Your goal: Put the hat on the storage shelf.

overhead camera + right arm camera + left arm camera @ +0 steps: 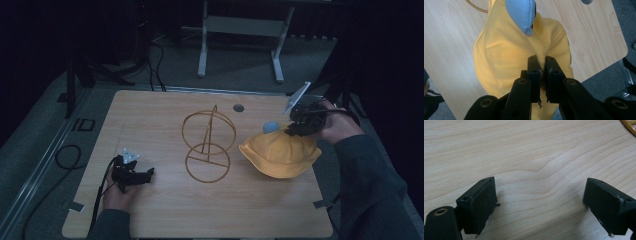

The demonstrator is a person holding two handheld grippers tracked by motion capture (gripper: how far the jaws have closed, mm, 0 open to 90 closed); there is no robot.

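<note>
A yellow bucket hat (pixel 280 152) lies at the right of the wooden table (pixel 165 210), with a small light-blue ear-shaped piece (pixel 270 126) at its far side. My right gripper (pixel 292 131) pinches the hat's cloth at its far right edge and holds that edge lifted. In the right gripper view the jaws are shut on a fold of the yellow hat (pixel 506 55), below the blue piece (pixel 521 13). My left gripper (pixel 149 173) rests on the table at the left, open, its pads (pixel 482 205) wide apart over bare wood.
A wire stand (pixel 207 145) of two gold rings and an upright arc stands mid-table between the grippers. A round grommet hole (pixel 238 107) sits near the far edge. Cables lie on the floor at the left, and a desk frame stands behind the table.
</note>
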